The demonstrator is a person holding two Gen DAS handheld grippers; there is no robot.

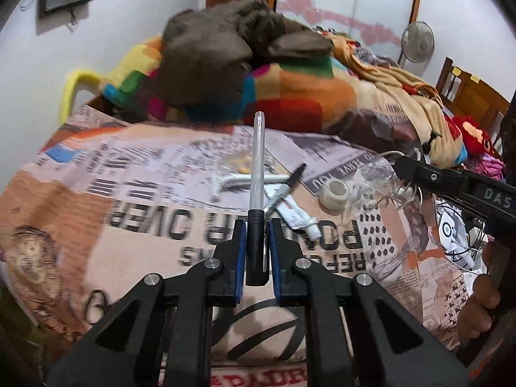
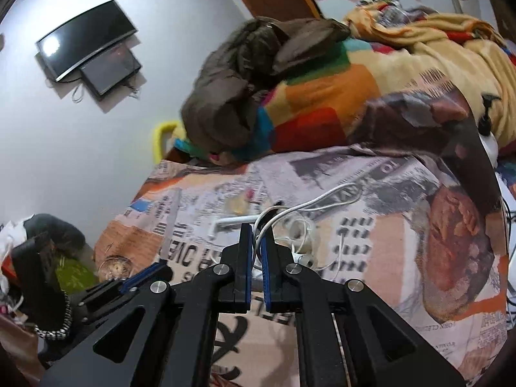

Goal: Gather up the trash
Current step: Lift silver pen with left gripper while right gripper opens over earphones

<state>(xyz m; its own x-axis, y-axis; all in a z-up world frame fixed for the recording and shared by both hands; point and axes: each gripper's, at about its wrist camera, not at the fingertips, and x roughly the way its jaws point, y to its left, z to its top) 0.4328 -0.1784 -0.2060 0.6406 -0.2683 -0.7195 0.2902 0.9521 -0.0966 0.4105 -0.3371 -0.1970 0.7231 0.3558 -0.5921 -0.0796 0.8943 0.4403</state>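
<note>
Pickup step under way: left gripper [image 1: 257, 235] pinched pen [image 1: 258, 161], lifted off newspaper-print sheet [image 1: 145, 251]. Right gripper [image 2: 255, 242] clamped white cable [image 2: 309, 204]. Next, probably: carry both to trash, release.

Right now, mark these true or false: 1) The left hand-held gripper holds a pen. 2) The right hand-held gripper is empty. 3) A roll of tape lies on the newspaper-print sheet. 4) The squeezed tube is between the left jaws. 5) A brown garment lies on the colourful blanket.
1) True: the left hand-held gripper is shut on the pen.
2) False: the right hand-held gripper pinches a white cable.
3) True: the roll of tape lies on the sheet.
4) False: the tube lies on the sheet.
5) True: the brown garment lies on the blanket.
</note>
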